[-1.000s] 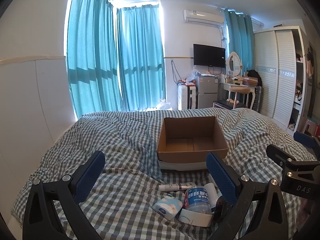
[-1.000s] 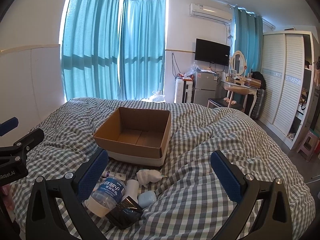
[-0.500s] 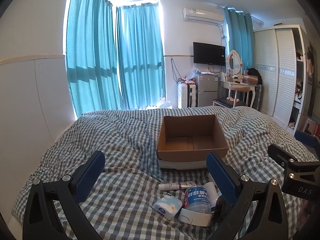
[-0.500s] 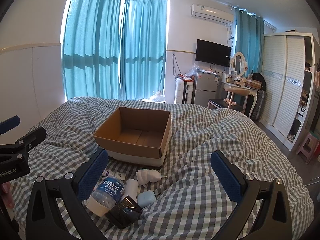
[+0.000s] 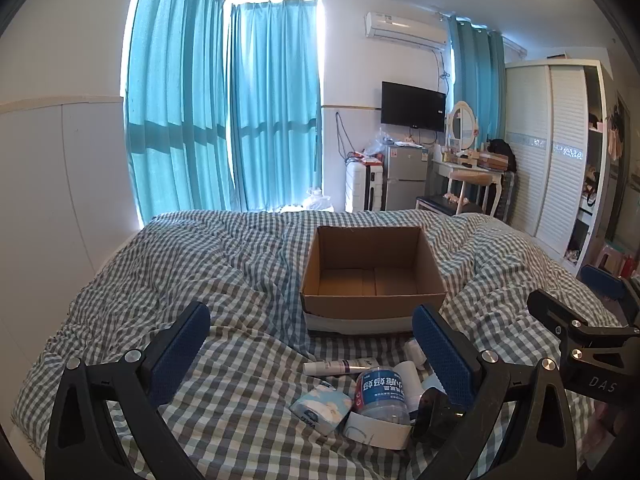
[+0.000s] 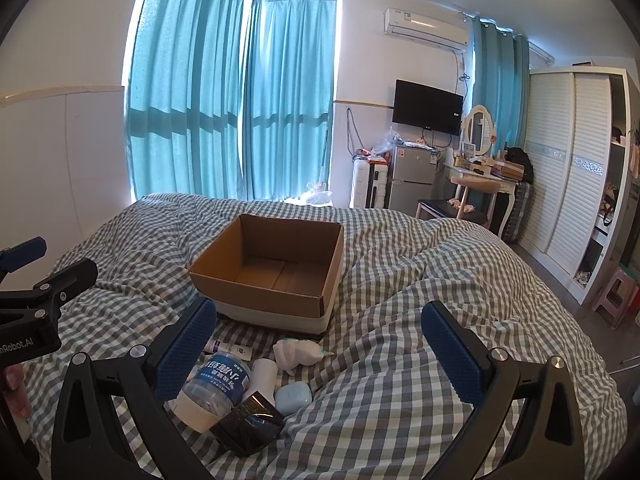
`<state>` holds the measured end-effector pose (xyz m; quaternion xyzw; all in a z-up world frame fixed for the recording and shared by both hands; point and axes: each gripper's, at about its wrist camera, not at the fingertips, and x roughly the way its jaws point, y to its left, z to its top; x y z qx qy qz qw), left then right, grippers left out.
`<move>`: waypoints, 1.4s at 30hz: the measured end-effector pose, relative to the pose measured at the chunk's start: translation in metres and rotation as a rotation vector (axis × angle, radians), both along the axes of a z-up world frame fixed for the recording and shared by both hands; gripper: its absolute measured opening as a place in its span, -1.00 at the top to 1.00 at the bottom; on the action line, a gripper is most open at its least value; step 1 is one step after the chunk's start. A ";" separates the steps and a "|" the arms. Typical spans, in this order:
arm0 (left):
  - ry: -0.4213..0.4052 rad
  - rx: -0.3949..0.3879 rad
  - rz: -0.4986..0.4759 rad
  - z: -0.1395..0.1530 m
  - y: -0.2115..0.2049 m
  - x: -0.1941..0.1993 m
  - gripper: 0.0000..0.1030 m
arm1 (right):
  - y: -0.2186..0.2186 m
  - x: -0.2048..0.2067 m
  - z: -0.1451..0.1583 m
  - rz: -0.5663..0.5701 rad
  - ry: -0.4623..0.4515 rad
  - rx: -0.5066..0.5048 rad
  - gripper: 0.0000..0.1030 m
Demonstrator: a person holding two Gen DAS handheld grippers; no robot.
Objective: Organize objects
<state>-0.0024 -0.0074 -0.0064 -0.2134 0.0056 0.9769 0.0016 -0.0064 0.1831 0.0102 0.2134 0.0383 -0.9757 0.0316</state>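
— Left wrist view: what do the left gripper's (image 5: 310, 342) fingers (image 5: 182, 346) hold?
— Nothing; they are spread wide above the bed (image 5: 200, 272), over a tube (image 5: 340, 367), bottle (image 5: 380, 394) and tissue pack (image 5: 320, 404).
— And the right gripper (image 6: 318, 344)?
— Also wide apart and empty, above the same pile.
— The box (image 5: 374, 280)?
— Open on the bed, just beyond the pile.

Both grippers' jaws wide apart.
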 end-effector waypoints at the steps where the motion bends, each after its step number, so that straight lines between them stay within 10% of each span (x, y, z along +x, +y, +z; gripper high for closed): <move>1: 0.003 -0.002 0.003 0.000 0.000 0.000 -1.00 | 0.000 0.000 0.000 0.000 0.000 0.000 -1.00; 23: -0.057 -0.002 0.012 -0.014 -0.002 -0.027 -1.00 | 0.010 -0.019 -0.010 0.009 -0.036 0.011 -1.00; 42: -0.492 -0.025 -0.037 -0.116 -0.003 -0.152 -1.00 | -0.006 -0.141 -0.096 0.035 -0.354 0.044 -0.99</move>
